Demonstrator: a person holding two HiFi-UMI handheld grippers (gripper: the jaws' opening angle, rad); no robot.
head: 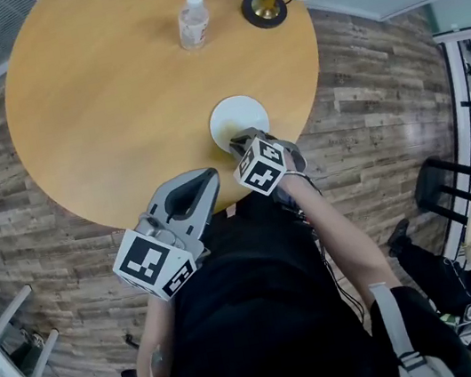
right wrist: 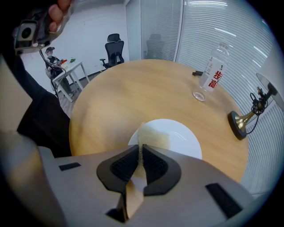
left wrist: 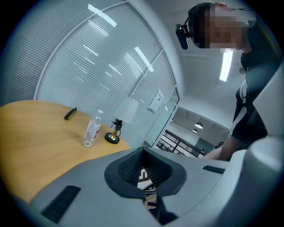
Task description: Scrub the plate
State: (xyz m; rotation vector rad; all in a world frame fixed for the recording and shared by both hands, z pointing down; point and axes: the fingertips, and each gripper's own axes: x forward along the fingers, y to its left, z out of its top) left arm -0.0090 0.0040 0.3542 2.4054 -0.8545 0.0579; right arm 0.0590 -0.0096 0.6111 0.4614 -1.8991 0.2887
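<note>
A pale sponge (right wrist: 154,136) is clamped in the right gripper's (right wrist: 140,150) jaws at the white plate (right wrist: 184,139); flat, even pressure is advised. The left gripper's (head: 206,177) jaws are seen together, empty.

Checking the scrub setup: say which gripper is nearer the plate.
Right. The right gripper holds a sponge over the plate's near rim; the left gripper is back by the table's edge, off the plate.
</note>
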